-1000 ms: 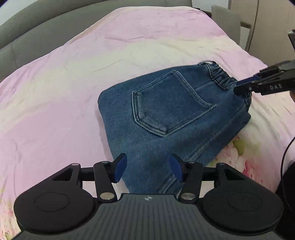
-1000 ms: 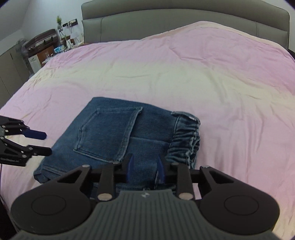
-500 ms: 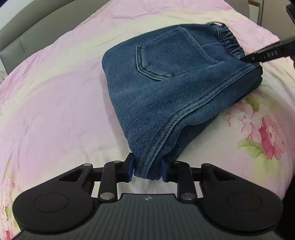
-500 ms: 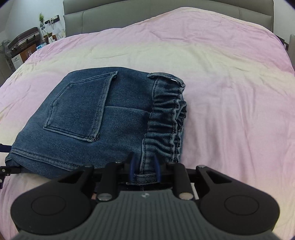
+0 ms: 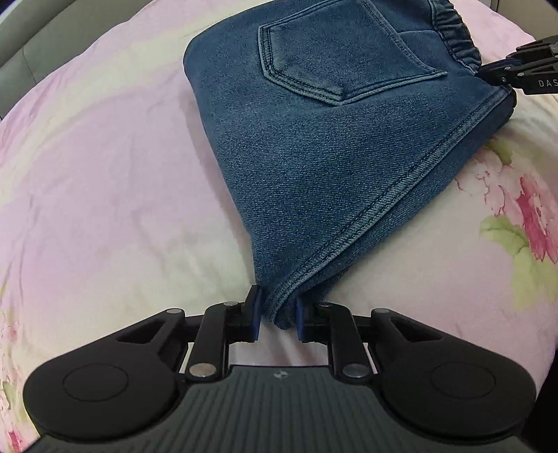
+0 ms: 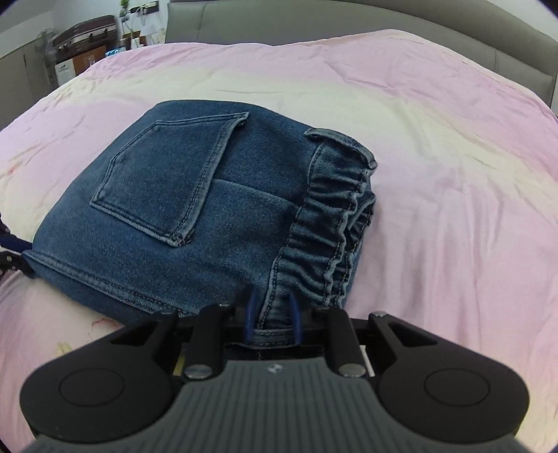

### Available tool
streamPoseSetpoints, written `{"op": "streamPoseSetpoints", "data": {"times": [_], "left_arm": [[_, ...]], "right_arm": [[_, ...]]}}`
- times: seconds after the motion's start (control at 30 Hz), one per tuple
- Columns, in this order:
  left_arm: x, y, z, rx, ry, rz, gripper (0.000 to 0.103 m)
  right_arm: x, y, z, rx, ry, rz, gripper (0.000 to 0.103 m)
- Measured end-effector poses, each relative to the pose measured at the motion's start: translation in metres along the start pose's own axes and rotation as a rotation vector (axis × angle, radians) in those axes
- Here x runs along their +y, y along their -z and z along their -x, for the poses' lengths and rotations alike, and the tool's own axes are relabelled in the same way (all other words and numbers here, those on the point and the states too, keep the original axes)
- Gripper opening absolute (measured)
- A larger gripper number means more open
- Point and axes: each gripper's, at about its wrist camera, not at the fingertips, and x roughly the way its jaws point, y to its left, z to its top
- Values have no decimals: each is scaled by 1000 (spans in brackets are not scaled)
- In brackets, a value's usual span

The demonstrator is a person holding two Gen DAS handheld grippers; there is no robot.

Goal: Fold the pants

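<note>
The folded denim pants (image 5: pixel 314 139) lie on a pink bedspread (image 5: pixel 104 156) with a flower print, back pocket (image 5: pixel 334 52) facing up (the stitching is clear in both views). They sit toward the near side of the bed, with bare bedding stretching away to the grey headboard (image 6: pixel 348 17) at the far end.

The left gripper (image 5: pixel 277 313) is at the near corner of the pants, where the stitched side seam runs into the fold. Its jaws are narrow and closing, and that corner of denim is between the 2 blue pads (image 5: pixel 255 313); both pads touch the cloth.

The right gripper (image 6: pixel 272 320) is at the elastic waistband (image 6: pixel 324 237), on its near end. Its jaws are also narrow and closing, with the hem of the waistband between the 2 blue pads (image 6: pixel 250 313), which press against it. The gathered elastic bunches up just beyond the pads.

In the left wrist view, the right gripper's black fingers show at the far right, touching the waistband corner. In the right wrist view, a small dark part of the left gripper shows at the far left edge, at the pants' corner.

Far left in the right wrist view, a suitcase (image 6: pixel 87 29) and boxes (image 6: pixel 75 66) stand beside the bed.
</note>
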Motion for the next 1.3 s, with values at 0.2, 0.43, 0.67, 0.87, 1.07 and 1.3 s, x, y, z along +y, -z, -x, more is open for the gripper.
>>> {"op": "streamPoseSetpoints", "data": {"times": [0.2,0.43,0.67,0.87,1.07,1.3], "left_arm": [[2,-15,26,24,21,-26,22],[12,-30,78,-37,85,-36,25],[44,-88,75,-190,73,124,27],[64,-145,34,-282,99,262,28],[75,-181,-30,-240,112,341,25],[88,-195,-83,-149,155,432,18]], "right_arm": [[1,-9,-1,23,25,25,14],[-2,-32,35,-43,30,19,17],[-15,-64,36,-89,38,-1,17],[-30,-91,4,-77,30,-41,17],[-42,-104,-40,-19,50,-33,13],[-52,-107,-78,25,31,-33,14]]}}
